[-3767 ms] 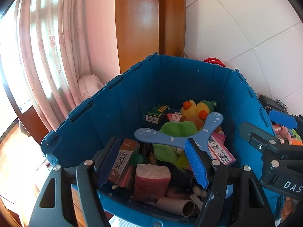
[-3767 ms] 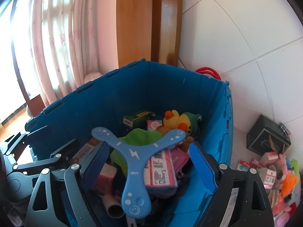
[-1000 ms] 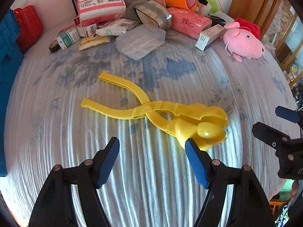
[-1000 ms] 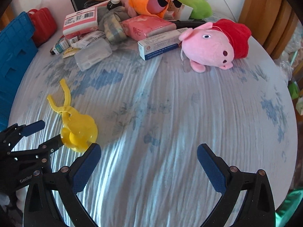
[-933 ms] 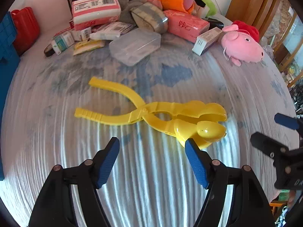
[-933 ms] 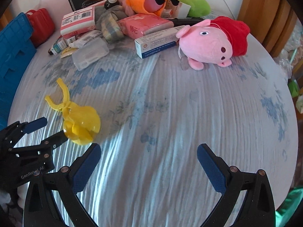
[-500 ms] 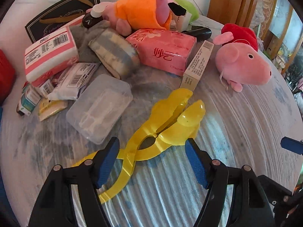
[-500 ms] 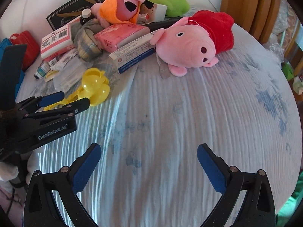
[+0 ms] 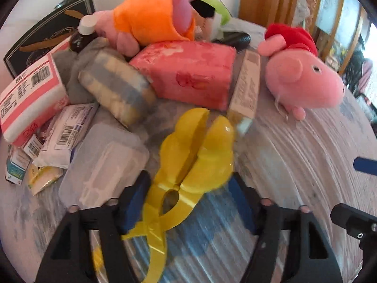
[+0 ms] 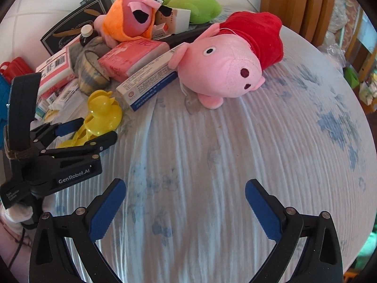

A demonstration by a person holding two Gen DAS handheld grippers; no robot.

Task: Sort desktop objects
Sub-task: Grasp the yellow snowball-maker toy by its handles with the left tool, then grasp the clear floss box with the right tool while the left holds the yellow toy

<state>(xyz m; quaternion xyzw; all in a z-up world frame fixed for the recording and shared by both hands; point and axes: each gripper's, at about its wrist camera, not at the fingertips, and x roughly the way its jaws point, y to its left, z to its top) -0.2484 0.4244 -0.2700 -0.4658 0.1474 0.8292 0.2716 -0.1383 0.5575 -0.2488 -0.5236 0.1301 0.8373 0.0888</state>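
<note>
A yellow duck-shaped snowball tong (image 9: 195,155) lies on the blue-patterned tablecloth (image 10: 212,153). My left gripper (image 9: 188,202) is open, its blue pads on either side of the tong's hinge, not closed on it. In the right wrist view the tong (image 10: 103,113) sits just beyond the left gripper (image 10: 87,129). My right gripper (image 10: 183,210) is open and empty above bare cloth. A pink pig plush with a red dress (image 10: 226,63) lies at the far middle; it also shows in the left wrist view (image 9: 304,75).
A pile stands at the back: an orange-hooded plush (image 9: 150,16), a pink tissue pack (image 9: 190,73), a long white box (image 10: 150,82), a clear plastic case (image 9: 103,165), a rolled grey-yellow cloth (image 9: 115,92), a black box (image 10: 75,30), a green plush (image 10: 193,4). A red case (image 10: 14,68) is at far left.
My left gripper has moved forward over the yellow tong, so its pads now flank the hinge. The right gripper has edged closer to the pig plush. Both stay open.
</note>
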